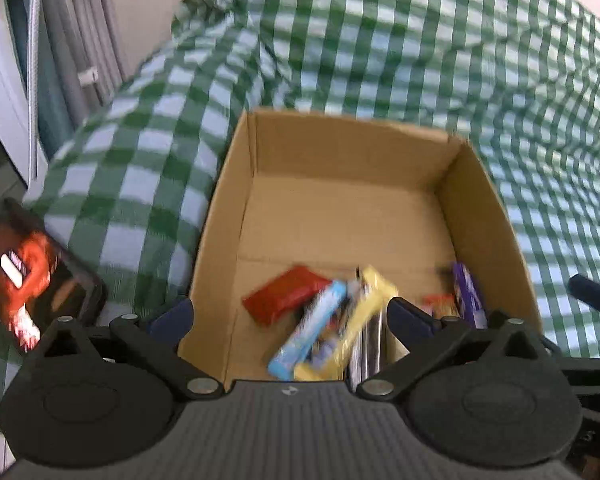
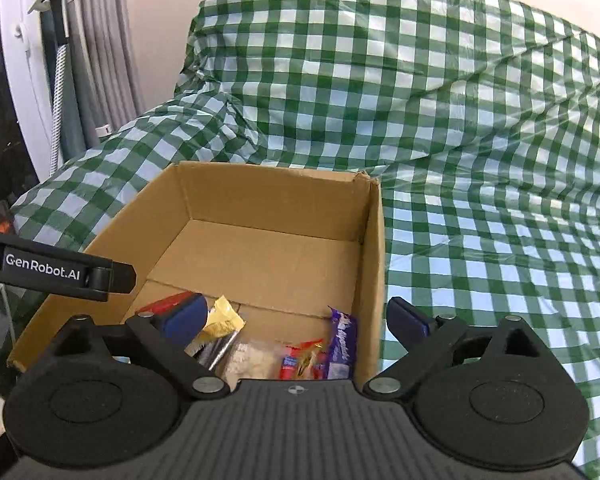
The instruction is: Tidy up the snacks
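An open cardboard box [image 1: 340, 152] sits on a green checked cloth. At its near end lie a red packet [image 1: 286, 300], a light blue bar [image 1: 308, 330], a yellow bar [image 1: 360, 312] and a purple packet [image 1: 466, 296]. My left gripper [image 1: 288, 314] is open above them and holds nothing; its left finger is outside the box's left wall. In the right wrist view the box [image 2: 268, 200] holds the purple packet [image 2: 342, 344], red wrappers [image 2: 304, 360], a clear bag [image 2: 248, 356] and a gold wrapper [image 2: 222, 318]. My right gripper [image 2: 296, 316] is open and empty, astride the box's right wall.
The checked cloth [image 2: 480, 160] rises in folds behind the box and spreads flat to the right. A dark pack with an orange picture [image 1: 36, 280] lies left of the box. Grey curtains and a white frame [image 2: 28, 120] stand at far left. The left gripper's arm [image 2: 60, 270] crosses the box's left wall.
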`<state>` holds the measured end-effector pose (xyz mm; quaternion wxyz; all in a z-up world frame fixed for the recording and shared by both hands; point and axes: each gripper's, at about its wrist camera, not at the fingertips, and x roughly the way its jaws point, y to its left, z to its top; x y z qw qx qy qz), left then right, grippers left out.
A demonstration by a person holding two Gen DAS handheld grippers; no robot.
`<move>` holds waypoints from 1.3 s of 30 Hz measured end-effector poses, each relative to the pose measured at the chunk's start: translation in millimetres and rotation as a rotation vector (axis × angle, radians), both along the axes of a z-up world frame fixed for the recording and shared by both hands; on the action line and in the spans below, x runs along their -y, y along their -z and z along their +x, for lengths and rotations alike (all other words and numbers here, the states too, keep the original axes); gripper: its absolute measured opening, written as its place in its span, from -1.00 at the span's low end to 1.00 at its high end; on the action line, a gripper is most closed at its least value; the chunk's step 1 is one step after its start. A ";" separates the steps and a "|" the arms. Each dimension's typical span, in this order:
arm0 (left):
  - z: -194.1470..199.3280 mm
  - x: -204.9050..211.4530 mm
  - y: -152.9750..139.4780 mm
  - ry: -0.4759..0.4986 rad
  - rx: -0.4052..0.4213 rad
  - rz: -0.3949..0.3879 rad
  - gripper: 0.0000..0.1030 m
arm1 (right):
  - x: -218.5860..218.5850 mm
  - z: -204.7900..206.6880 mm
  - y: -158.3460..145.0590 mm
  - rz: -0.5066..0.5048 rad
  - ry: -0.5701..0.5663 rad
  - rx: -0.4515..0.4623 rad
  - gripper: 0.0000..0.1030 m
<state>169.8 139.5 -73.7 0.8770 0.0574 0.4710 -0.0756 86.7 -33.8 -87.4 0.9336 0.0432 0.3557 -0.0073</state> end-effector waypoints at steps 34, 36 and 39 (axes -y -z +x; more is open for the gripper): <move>-206.3 -30.4 -35.4 0.028 0.071 0.090 0.99 | -44.8 -188.8 -61.0 -0.036 0.023 0.117 0.99; -210.6 -29.6 -36.4 0.025 0.084 0.097 1.00 | -45.6 -191.9 -61.9 -0.039 0.024 0.122 0.99; -214.4 -29.6 -39.4 0.020 0.102 0.095 1.00 | -46.5 -196.3 -63.2 -0.041 0.030 0.129 0.99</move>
